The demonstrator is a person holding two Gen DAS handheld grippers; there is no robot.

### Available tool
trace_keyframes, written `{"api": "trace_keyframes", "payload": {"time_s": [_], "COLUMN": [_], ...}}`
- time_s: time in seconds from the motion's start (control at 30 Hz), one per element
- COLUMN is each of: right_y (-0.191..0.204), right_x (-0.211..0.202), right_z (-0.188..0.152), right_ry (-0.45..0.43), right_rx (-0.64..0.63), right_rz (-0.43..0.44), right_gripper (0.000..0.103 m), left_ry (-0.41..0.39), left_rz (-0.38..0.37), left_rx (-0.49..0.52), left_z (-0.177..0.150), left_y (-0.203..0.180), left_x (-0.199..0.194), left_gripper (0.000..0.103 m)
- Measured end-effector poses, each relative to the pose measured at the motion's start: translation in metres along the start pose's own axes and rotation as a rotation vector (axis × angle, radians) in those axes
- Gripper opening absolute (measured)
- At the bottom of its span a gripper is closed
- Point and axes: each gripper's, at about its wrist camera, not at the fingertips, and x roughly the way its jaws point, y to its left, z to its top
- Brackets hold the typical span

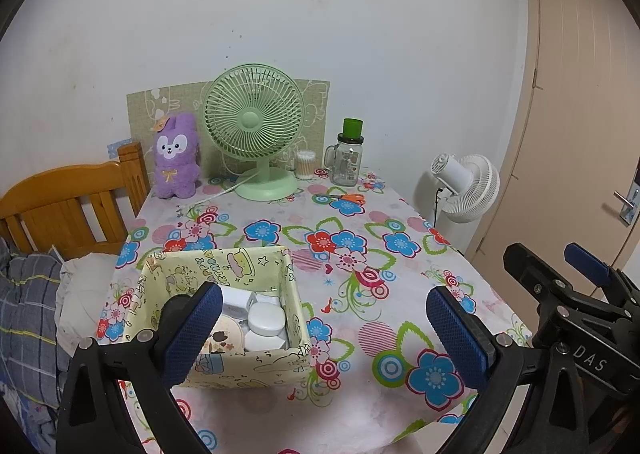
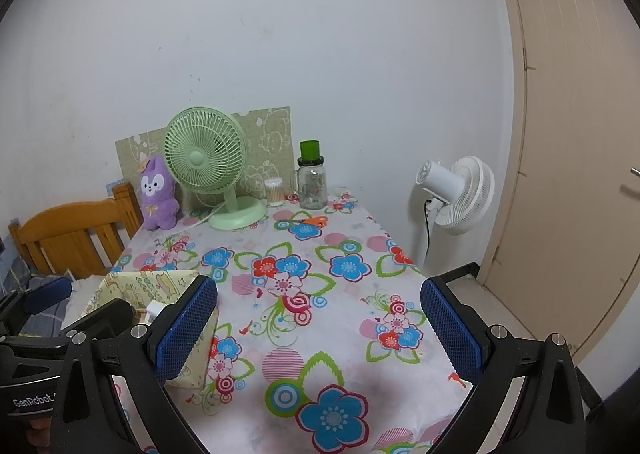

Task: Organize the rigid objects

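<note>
The worktop lies bare through its middle and right; the paper box blocks the near left, and the green fan, jar and plush toy line the far edge.

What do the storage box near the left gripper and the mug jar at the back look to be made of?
The storage box looks like thin cardboard or stiffened fabric with a matte cartoon print; its walls are flat and sharply folded, though the look leaves it open. The mug jar appears to be clear glass, see-through with glossy highlights, with a dark lid; the green cap on top looks like plastic.
</note>
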Motion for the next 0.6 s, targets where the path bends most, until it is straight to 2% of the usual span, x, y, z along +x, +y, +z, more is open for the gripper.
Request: {"api": "trace_keyframes", "payload": {"time_s": [0.6], "right_y": [0.0010], "right_x": [0.0013], "right_z": [0.0001], "right_ry": [0.005], "right_rx": [-0.003], "right_rz": [0.001], "right_gripper": [0.103], "left_ry": [-0.003], "left_rz": [0.001], "left_rx": [0.000], "left_z": [-0.0006], "left_y": [0.0008], "left_x": [0.0016], "left_gripper": [0.103]}}
